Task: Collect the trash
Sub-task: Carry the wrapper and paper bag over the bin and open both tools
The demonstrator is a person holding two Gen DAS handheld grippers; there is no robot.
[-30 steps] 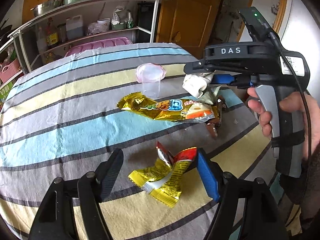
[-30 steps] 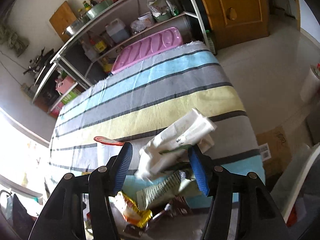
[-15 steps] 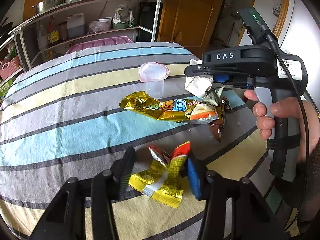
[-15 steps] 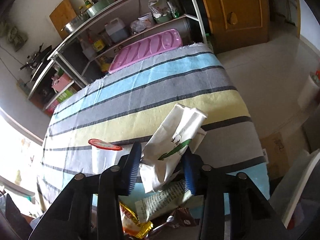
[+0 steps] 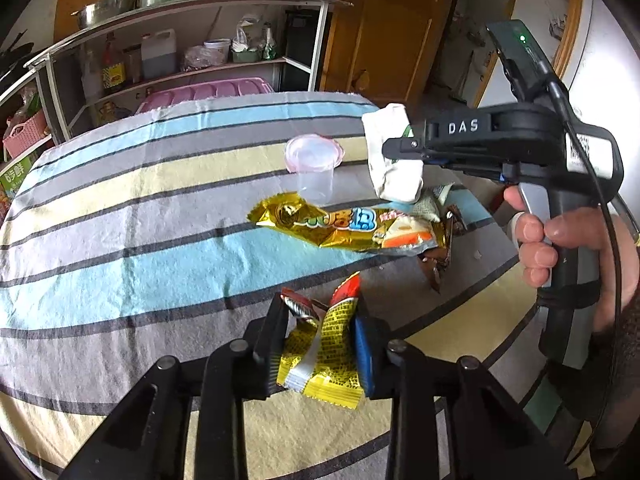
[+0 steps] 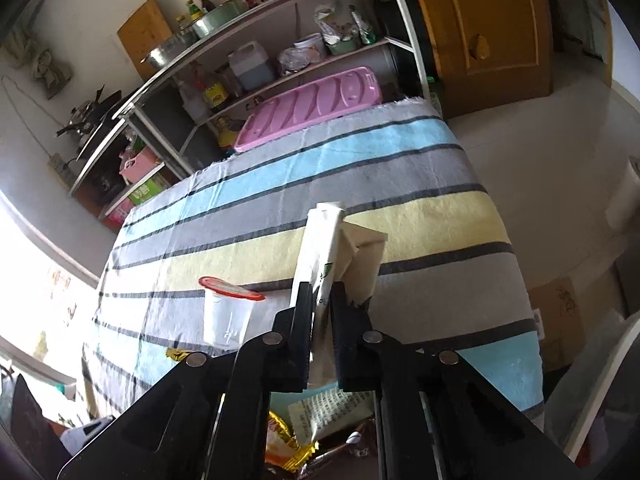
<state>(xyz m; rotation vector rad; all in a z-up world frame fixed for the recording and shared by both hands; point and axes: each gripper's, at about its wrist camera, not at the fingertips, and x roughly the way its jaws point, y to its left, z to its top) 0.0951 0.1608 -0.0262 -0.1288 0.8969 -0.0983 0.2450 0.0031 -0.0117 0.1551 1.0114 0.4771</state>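
Observation:
My left gripper (image 5: 320, 320) is shut on a crumpled yellow and red snack wrapper (image 5: 324, 356) at the near side of the striped table. My right gripper (image 6: 322, 300) is shut on a white paper carton (image 6: 326, 240) and holds it above the table; the gripper (image 5: 404, 148) and carton (image 5: 394, 160) also show in the left wrist view. A long gold snack wrapper (image 5: 344, 226) and a clear plastic cup with a pink rim (image 5: 314, 172) lie on the table. Brown wrappers (image 5: 438, 264) lie beside the gold one.
The table wears a blue, grey and yellow striped cloth (image 5: 140, 220). A metal shelf rack (image 5: 180, 52) with bottles and bowls stands behind it, next to a pink plastic lid (image 5: 208, 94) and a wooden door (image 5: 384, 32). A cardboard box (image 6: 560, 320) sits on the floor.
Both grippers have closed: the left one on the yellow and red wrapper, the right one on the white carton, which it has lifted and turned upright.

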